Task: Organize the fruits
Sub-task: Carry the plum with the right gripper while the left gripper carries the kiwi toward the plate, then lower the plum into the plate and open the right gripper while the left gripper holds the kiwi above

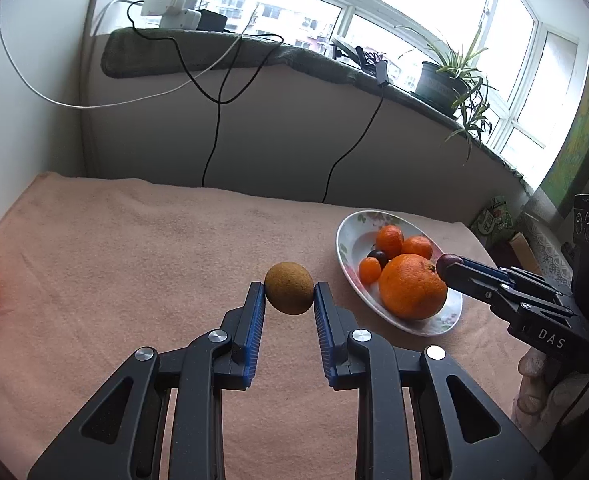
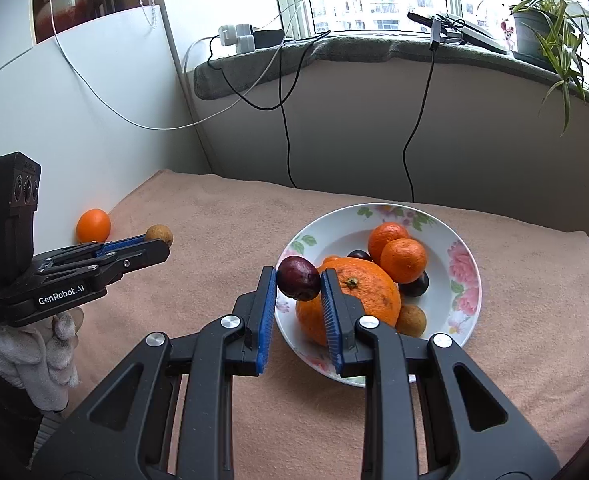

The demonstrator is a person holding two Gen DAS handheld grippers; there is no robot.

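Now both grippers loaded — fruit heading for the plate [image 2: 468, 280].
Left gripper [image 1: 289, 292] pinches a brown fruit [image 1: 289, 288] above the cloth [image 1: 134, 248], short of the plate; right gripper [image 2: 298, 284] clamps a dark plum [image 2: 298, 283] over the rim, by the big orange [image 2: 368, 296]. Lower plum into a gap w/ light release — one loose orange [image 2: 93, 225] still far left.

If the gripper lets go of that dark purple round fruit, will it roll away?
Probably it would roll a little: the dark purple round fruit looks smooth and ball-shaped. The right gripper holds it above the flowered plate's near rim, so it might drop in and stop against the big orange. Its shiny skin looks slippery.
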